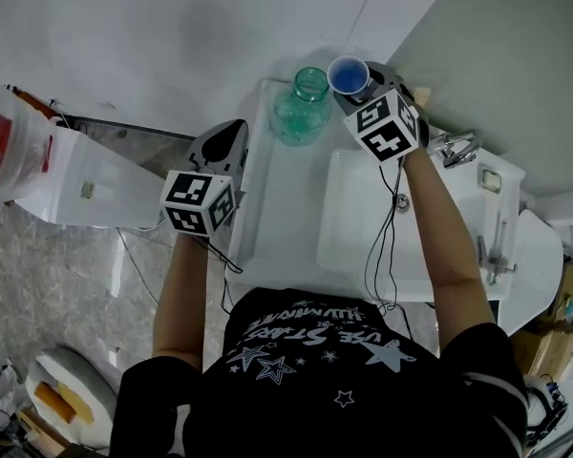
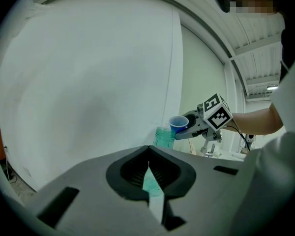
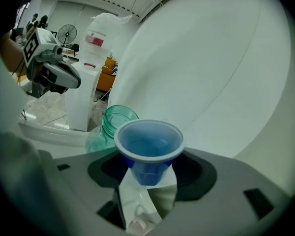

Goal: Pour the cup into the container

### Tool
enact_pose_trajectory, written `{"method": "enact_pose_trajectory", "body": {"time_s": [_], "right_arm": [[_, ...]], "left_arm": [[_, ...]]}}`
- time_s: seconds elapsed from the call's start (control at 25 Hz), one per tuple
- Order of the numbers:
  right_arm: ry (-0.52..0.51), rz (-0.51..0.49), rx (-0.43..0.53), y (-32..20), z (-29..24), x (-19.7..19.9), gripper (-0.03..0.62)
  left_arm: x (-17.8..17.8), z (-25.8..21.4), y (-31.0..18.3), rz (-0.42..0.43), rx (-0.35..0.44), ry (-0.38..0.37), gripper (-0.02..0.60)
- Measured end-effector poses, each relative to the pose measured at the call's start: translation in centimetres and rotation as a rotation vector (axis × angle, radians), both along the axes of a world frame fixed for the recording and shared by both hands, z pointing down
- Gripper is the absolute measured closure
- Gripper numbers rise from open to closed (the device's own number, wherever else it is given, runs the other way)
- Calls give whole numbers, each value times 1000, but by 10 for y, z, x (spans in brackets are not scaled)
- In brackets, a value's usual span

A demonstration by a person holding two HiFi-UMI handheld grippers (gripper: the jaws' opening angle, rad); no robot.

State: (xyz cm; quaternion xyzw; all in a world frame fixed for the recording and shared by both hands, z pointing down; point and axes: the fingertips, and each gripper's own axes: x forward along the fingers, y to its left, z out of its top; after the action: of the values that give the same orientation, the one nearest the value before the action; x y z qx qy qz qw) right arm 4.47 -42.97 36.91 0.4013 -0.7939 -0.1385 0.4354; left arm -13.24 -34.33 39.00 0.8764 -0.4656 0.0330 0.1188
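White arched lettering runs among stars on the person's black T-shirt [image 1: 310, 346]; one word looks like "STARS", the rest is unclear. The red label [image 3: 95, 40] on the white bag [image 1: 14, 175] is too blurred to read.

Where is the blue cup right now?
Head view, upper centre-right: the blue cup sits gripped in the right gripper, just right of the green jar and its mouth, beyond the sink.
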Motion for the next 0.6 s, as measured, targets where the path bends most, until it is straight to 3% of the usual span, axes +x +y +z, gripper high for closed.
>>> {"method": "enact_pose_trajectory", "body": {"time_s": [0.6], "right_arm": [[148, -24, 39, -10, 2, -3, 322]], "left_arm": [[6, 4, -5, 9, -4, 25, 569]]}}
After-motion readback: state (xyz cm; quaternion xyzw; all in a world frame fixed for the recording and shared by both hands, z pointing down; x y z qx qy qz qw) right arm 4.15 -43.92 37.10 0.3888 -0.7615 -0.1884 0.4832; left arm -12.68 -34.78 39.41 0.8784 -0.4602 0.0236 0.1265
